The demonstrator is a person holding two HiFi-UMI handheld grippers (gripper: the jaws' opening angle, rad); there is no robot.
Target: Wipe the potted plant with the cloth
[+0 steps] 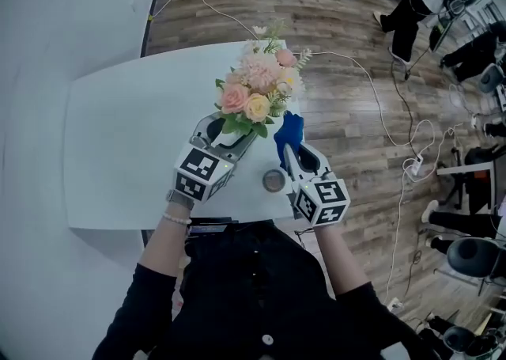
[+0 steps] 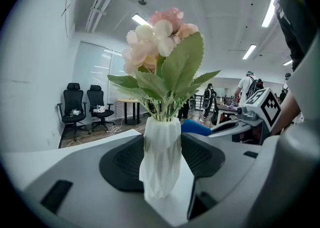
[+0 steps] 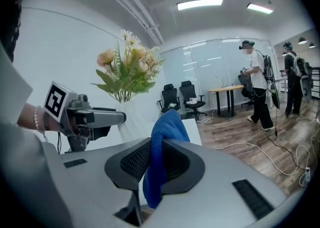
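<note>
Potted plant (image 2: 161, 158) upright — blooms up, cloth (image 3: 159, 154) clamped, long axis vertical

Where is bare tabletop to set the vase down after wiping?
Bare: the left half of the table, from its left edge to the left gripper. Crowded: the near right edge, with vase, right gripper, cloth and a small round disc.

Left gripper (image 1: 228, 138): jaws closed on vase (image 2: 161, 157). Right gripper (image 1: 292, 153): jaws clamping cloth (image 3: 159, 157). Forearms (image 1: 168, 244) extended, side by side.
</note>
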